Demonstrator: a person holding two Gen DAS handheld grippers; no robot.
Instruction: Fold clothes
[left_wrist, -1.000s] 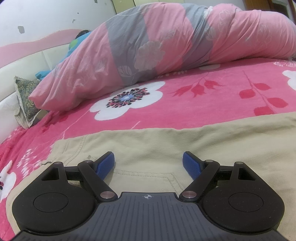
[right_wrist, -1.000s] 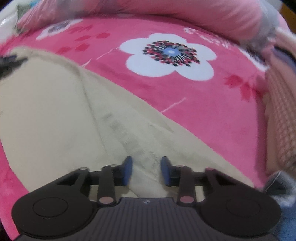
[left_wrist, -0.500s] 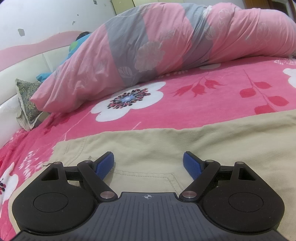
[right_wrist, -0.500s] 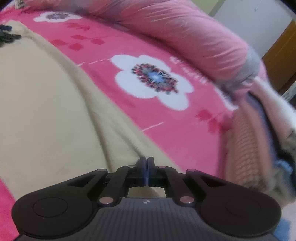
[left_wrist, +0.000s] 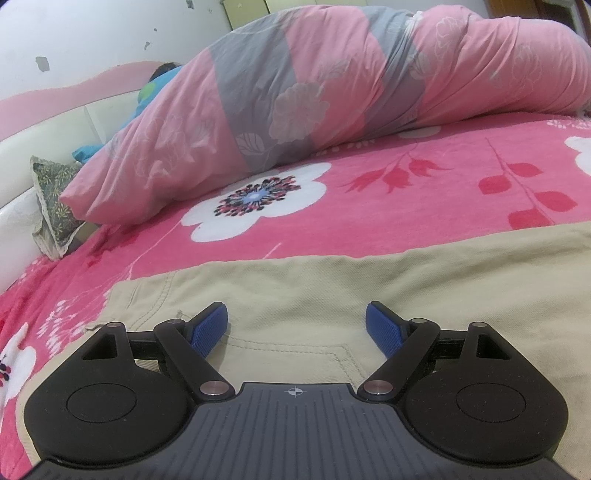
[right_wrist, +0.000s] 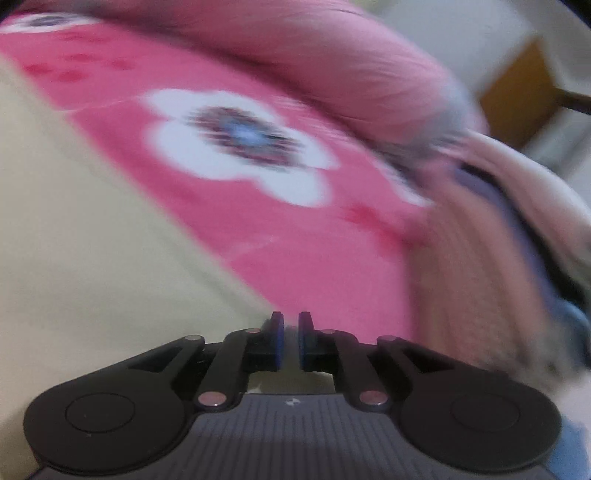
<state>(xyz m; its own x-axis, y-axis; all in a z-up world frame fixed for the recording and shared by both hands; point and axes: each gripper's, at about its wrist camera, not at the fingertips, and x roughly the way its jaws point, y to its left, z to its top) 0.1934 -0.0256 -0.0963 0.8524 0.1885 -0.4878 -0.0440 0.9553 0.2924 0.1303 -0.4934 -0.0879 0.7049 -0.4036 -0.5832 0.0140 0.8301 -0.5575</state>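
- The bed is covered by a bright pink sheet (left_wrist: 369, 221) printed with white flowers and red leaves; it fills most of both views.
- A long pink and grey duvet (left_wrist: 332, 92), rolled into a bolster shape, lies across the far side of the sheet, reaching from the left to the right edge of the left wrist view. In the right wrist view it shows only as a blurred pink mass along the top.
- The beige trousers (left_wrist: 369, 295) are spread flat on the sheet on the near side, directly under both grippers. A stitched pocket outline and a curved seam show near the left gripper. In the right wrist view the same beige cloth (right_wrist: 92, 240) fills the lower left.
- A heap of other clothes (right_wrist: 498, 258), pinkish with a dark blue band, sits at the right of the right wrist view, too blurred to identify further.
- A small green patterned cushion (left_wrist: 51, 199) leans against the white headboard at far left.
- The left gripper (left_wrist: 295, 325) hovers over the trousers with its blue pads (left_wrist: 208, 328) spread wide and nothing between them.
- The right gripper (right_wrist: 291, 339) has its pads almost together, a thin gap left; whether any cloth is pinched there I cannot tell.
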